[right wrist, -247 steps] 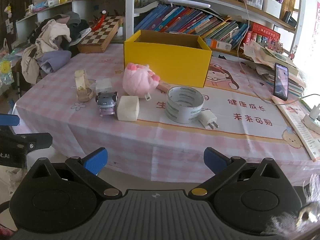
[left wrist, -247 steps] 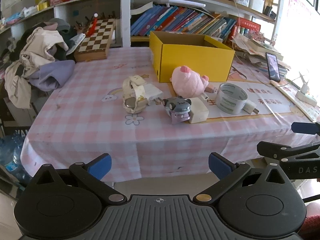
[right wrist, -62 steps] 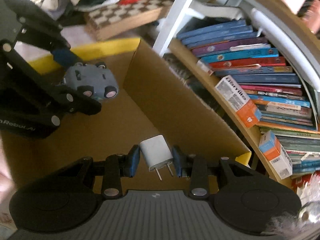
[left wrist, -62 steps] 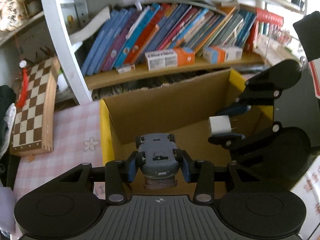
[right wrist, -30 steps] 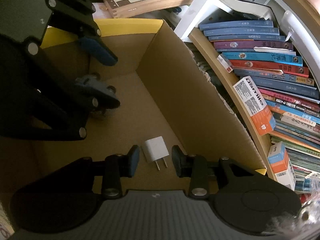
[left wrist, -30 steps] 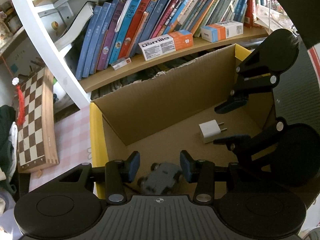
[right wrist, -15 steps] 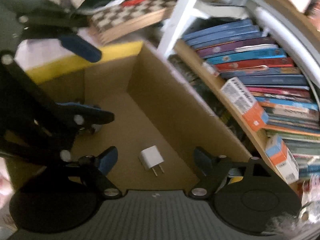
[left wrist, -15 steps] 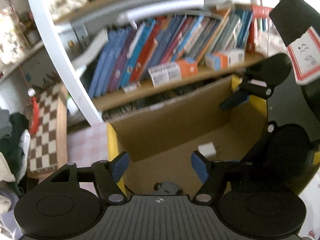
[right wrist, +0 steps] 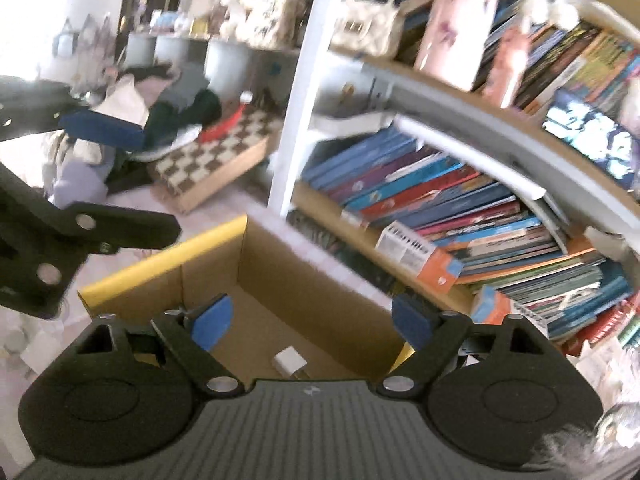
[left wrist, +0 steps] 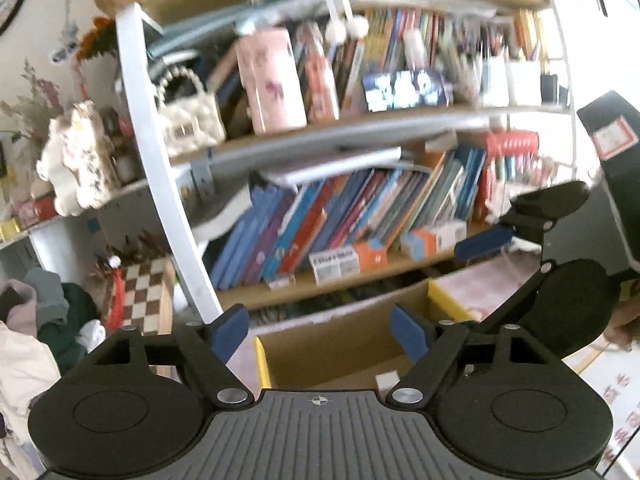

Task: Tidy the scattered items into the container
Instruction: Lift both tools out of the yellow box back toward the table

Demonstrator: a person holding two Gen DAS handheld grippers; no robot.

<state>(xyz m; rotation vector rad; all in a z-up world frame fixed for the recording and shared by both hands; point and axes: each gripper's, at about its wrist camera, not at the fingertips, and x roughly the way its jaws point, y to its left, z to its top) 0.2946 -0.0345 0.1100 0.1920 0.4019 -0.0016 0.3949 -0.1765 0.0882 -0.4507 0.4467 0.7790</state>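
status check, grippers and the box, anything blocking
Left gripper and right gripper opening, both empty. White charger lies in yellow box. Nothing in the way.

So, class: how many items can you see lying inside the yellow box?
1: a white charger plug on the floor of the yellow box, near its front. More may be hidden below the gripper bodies.

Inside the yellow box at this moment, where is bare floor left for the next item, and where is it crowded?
In the right wrist view the yellow box shows bare cardboard floor between the white charger near the front and the far wall. The near corners are hidden by the right gripper, jaws opening, empty. The bookshelf behind is packed.
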